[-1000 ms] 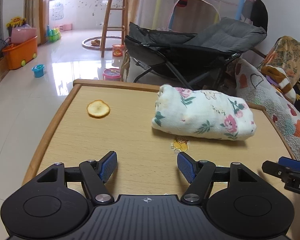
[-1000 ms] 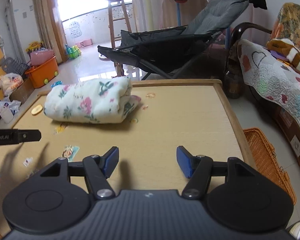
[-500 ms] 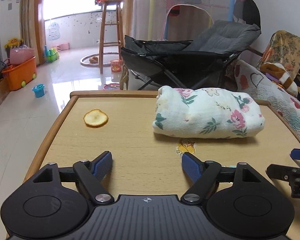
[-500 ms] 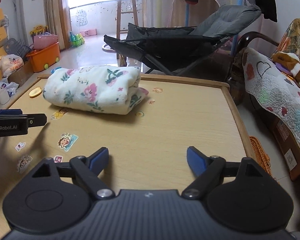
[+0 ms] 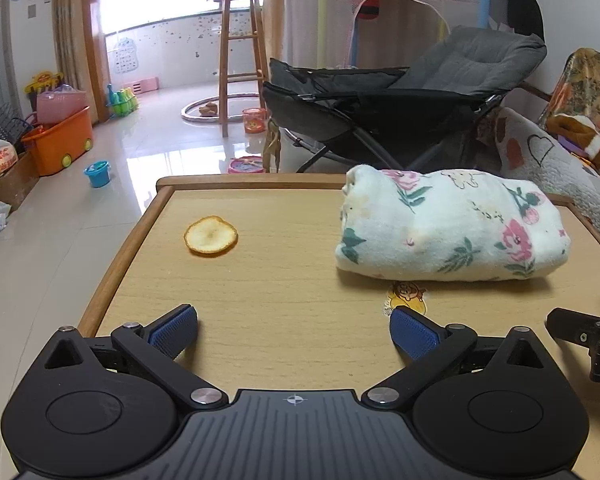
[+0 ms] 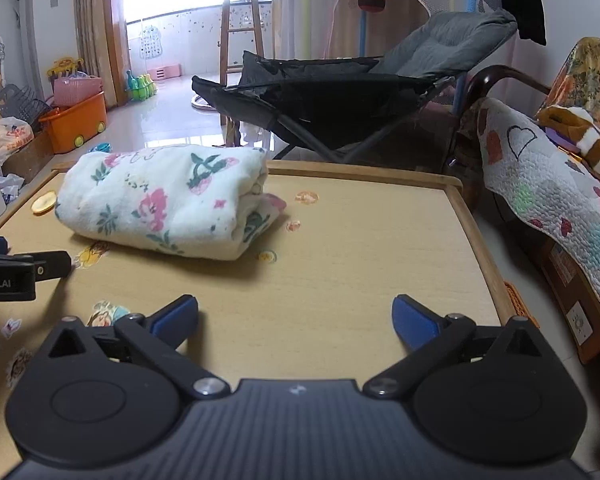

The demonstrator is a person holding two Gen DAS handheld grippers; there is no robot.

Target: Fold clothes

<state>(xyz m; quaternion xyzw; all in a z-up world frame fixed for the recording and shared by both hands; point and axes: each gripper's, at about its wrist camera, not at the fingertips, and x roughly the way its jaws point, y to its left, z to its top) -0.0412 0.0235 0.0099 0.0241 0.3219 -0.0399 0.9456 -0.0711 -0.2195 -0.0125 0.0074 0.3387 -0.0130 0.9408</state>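
Observation:
A white floral cloth [image 5: 452, 228] lies folded into a thick bundle on the wooden table [image 5: 284, 280], toward its far side; in the right wrist view the cloth [image 6: 160, 204] sits far left with a loose corner poking out at its right end. My left gripper [image 5: 294, 330] hovers over the near table edge, its jaws opening wide with nothing between them. My right gripper [image 6: 296, 320] is also opening, with only bare tabletop between its blue pads. Both stand well short of the cloth.
A round yellow slice [image 5: 211, 235] lies on the table's left part, and cartoon stickers [image 6: 266, 256] dot the top. A dark reclining chair [image 5: 400, 100] stands behind the table. A quilt-covered sofa [image 6: 548, 196] is to the right, an orange tub [image 5: 60, 144] on the floor left.
Both grippers' jaws have spread wider. Both views have tilted up a little, so the cloth sits lower and larger in frame. The cloth itself has not moved.

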